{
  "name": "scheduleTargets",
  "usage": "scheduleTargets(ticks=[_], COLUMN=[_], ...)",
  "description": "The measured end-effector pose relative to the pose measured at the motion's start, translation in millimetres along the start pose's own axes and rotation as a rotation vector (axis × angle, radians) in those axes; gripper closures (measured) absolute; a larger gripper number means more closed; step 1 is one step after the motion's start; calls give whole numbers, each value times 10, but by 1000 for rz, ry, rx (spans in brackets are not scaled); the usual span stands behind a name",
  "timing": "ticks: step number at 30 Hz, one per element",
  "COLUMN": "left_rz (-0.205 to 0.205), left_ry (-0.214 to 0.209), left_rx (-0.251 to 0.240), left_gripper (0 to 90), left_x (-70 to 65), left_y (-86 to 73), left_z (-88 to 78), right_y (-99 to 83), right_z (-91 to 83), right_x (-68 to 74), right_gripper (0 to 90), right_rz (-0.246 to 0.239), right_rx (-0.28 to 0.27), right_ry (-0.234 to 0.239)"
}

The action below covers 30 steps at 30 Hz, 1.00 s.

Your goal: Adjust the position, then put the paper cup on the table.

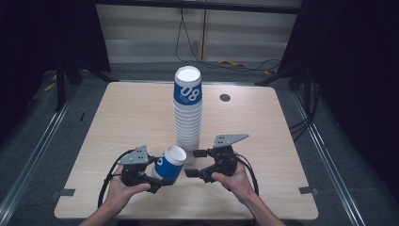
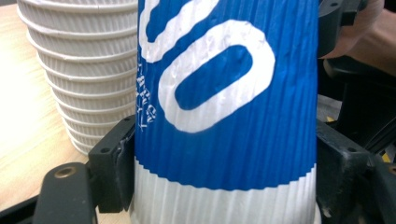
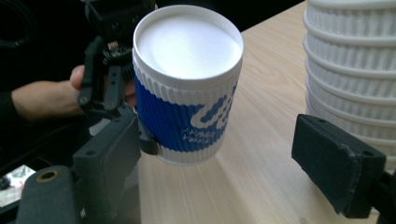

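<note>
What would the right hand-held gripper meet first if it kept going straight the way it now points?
Most likely the blue-and-white cup clamped in the left hand-held gripper. It sits straight ahead between the open jaws of the right hand-held gripper. The cup stack stands off to one side. Depth is hard to judge.

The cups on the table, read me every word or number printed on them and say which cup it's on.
"08": large white digits on the blue band of the top cup of the stack.
"0": large white digit, with part of a second one, on the blue cup held in the left gripper.
Small white lettering beside that digit: too blurred to read.
</note>
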State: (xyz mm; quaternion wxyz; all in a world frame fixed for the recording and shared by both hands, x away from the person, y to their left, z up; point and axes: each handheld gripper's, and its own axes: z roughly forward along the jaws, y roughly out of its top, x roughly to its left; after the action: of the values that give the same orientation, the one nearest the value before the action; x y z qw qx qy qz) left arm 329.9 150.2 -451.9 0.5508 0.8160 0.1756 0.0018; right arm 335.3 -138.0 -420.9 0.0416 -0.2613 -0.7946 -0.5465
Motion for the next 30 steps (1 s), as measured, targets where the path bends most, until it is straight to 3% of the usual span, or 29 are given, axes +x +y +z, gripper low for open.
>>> scheduleTargets(ticks=[6, 12, 17, 22, 30], left_rz=[16, 17, 25, 31, 57], left_ry=[-9, -7, 6, 19, 27], left_rx=[68, 101, 144, 187, 199], left_gripper=[224, 225, 226, 228, 224], left_x=[4, 6, 5, 19, 9], left_y=[0, -3, -17, -29, -26], left_z=[21, 48, 63, 86, 91], right_y=[2, -3, -29, -19, -30], right_z=[-16, -21, 2, 39, 86], right_x=[4, -6, -10, 0, 16], right_gripper=[149, 146, 162, 169, 208], right_rz=[-43, -72, -109, -129, -152], right_rx=[57, 113, 205, 232, 272], right_ry=[-22, -51, -61, -59, -58])
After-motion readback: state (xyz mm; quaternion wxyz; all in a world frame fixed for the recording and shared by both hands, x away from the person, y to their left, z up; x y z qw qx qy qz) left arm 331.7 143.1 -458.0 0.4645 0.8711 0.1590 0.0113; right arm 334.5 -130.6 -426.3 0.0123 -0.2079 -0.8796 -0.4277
